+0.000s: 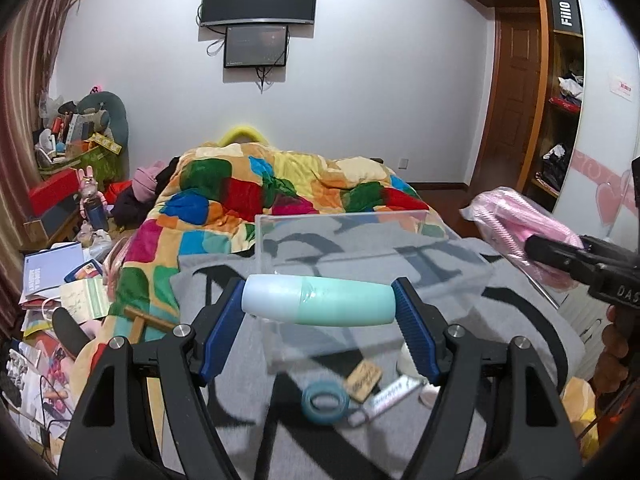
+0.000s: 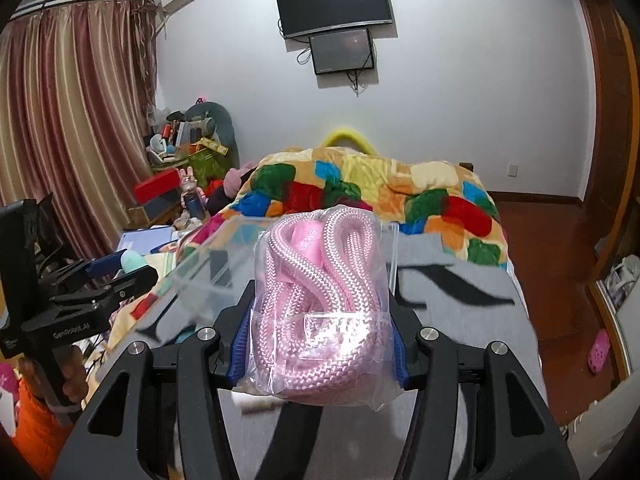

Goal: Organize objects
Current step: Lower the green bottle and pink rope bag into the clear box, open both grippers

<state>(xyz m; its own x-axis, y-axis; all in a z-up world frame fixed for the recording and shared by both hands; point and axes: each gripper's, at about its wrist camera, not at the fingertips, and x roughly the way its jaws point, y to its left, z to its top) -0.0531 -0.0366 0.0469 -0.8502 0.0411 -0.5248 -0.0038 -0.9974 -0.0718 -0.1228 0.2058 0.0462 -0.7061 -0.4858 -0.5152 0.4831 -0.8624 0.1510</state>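
My left gripper (image 1: 320, 300) is shut on a teal and pale blue bottle (image 1: 320, 299), held sideways above the near edge of a clear plastic box (image 1: 340, 220) on the grey blanket. My right gripper (image 2: 318, 344) is shut on a bag of pink rope (image 2: 320, 300), held above the box (image 2: 224, 240). The right gripper and its pink bag (image 1: 516, 224) show at the right of the left wrist view. The left gripper with the bottle (image 2: 132, 262) shows at the left of the right wrist view.
On the grey blanket (image 1: 500, 292) below lie a blue tape roll (image 1: 324, 402), a small brown tag (image 1: 362, 380) and a white tube (image 1: 390, 396). A colourful quilt (image 1: 240, 192) covers the bed beyond. Clutter lies on the floor at left (image 1: 52, 280). A wardrobe (image 1: 560, 100) stands at right.
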